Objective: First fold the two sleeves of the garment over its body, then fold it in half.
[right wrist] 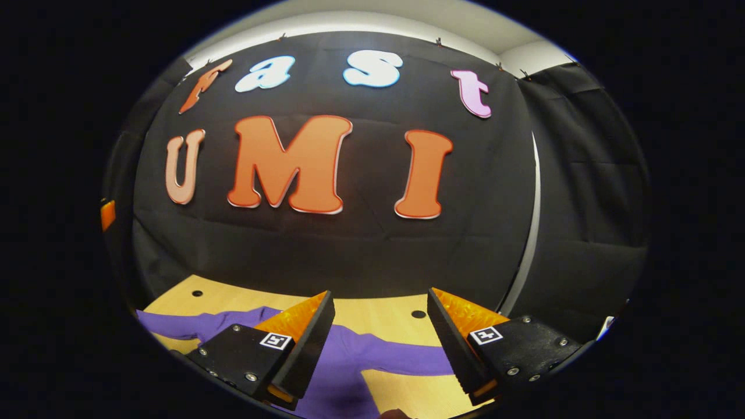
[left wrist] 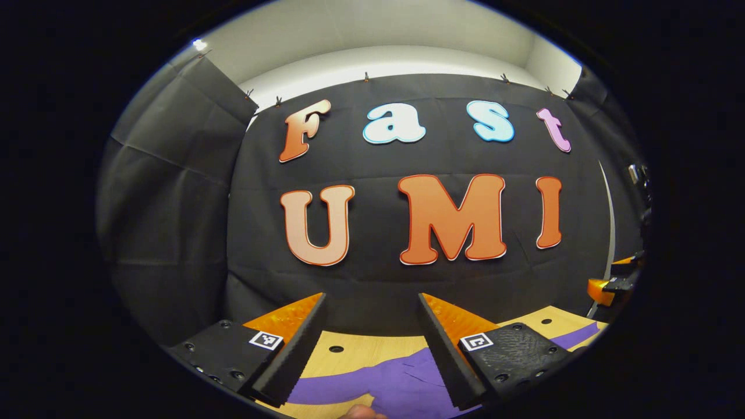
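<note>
A purple garment (left wrist: 401, 381) lies flat on the wooden table (left wrist: 355, 352), below and in front of my left gripper (left wrist: 371, 302), which stands open with nothing between its fingers. In the right gripper view the same purple garment (right wrist: 361, 355) spreads across the wooden table (right wrist: 384, 311), one sleeve (right wrist: 407, 356) reaching right and another sleeve (right wrist: 174, 323) reaching left. My right gripper (right wrist: 381, 299) hangs above it, open and holding nothing. At the far right edge of the left gripper view, an orange and black part of the right gripper (left wrist: 611, 285) shows.
The table has small round holes (right wrist: 418, 314) in its top. The black cloth wall (left wrist: 407, 279) stands close behind the table's far edge. A sliver of a hand (left wrist: 361, 412) shows at the bottom of the left gripper view.
</note>
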### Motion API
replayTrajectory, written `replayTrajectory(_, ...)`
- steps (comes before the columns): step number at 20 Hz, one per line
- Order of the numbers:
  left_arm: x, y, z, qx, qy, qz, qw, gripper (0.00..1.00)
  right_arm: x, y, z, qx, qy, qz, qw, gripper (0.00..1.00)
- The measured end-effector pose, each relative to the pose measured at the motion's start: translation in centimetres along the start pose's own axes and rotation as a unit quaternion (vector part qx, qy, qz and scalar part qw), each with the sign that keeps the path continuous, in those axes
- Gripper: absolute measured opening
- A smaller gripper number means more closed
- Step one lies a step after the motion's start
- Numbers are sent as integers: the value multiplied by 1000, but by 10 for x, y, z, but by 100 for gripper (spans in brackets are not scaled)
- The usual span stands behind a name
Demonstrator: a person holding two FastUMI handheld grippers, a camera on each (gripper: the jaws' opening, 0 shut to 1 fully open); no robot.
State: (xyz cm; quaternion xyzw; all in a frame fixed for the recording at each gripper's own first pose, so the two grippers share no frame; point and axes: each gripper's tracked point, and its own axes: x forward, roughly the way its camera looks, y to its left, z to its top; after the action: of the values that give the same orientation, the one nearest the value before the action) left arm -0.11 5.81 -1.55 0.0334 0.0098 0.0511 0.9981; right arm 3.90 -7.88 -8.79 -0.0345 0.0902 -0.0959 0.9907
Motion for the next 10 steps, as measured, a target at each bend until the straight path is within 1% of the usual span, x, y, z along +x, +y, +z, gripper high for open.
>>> replayTrajectory(3, 1, -16, 8, 11, -10, -10, 1000, 94, 18, -44, -37, 4, 47, -43, 998, 95)
replayTrajectory(7, 0, -29, 7, 19, -6, -14, 1000, 94, 35, -109, -90, 5, 115, -93, 989, 96)
replayTrajectory(8, 2, -33, 6, 20, -3, -12, 1000, 93, 37, -124, -101, 5, 131, -102, 986, 96)
replayTrajectory(10, 4, -41, 3, 24, 3, -10, 1000, 94, 46, -145, -114, 7, 145, -114, 983, 96)
